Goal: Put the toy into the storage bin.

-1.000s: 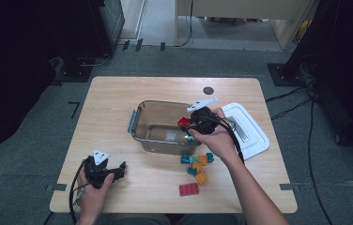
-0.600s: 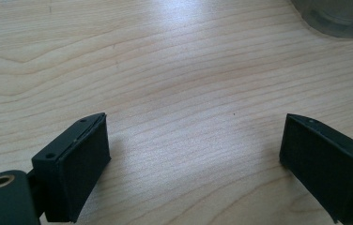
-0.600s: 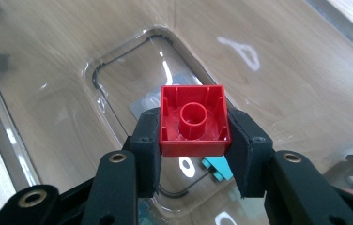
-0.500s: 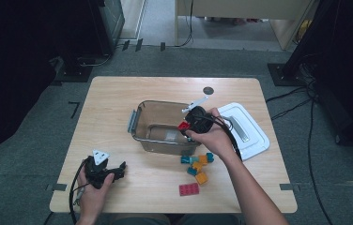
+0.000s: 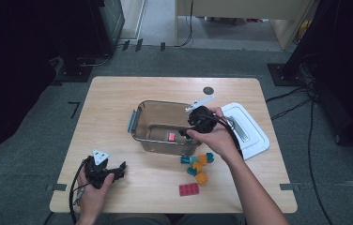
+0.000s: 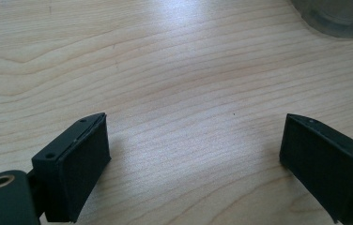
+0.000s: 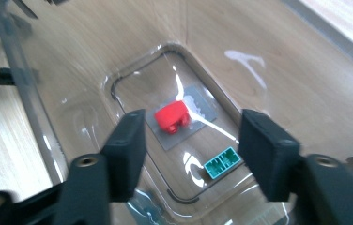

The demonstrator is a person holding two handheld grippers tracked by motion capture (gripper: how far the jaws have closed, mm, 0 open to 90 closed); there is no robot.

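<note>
My right gripper [image 5: 188, 131] hangs over the near right part of a clear plastic bin [image 5: 133, 121]. Its jaws have just been opening and stand apart with nothing between them [image 7: 193, 136]. Below them a red brick [image 7: 172, 117] lies on the bin's floor, on a grey label, with a teal brick [image 7: 221, 162] beside it. From above, the red brick [image 5: 171, 137] shows through the bin wall. At the table's front left my left gripper [image 5: 119, 167] rests open over bare wood [image 6: 193, 145].
Several loose teal and orange bricks [image 5: 198, 164] lie just in front of the bin, and a flat red brick [image 5: 189, 189] nearer the front edge. The bin's white lid [image 5: 254, 136] lies to its right. A small dark disc [image 5: 208, 90] sits behind it.
The red brick that stuck out of my right gripper's jaws above the bin now lies on the bin's floor, and those jaws have spread. The left hand has not moved.
</note>
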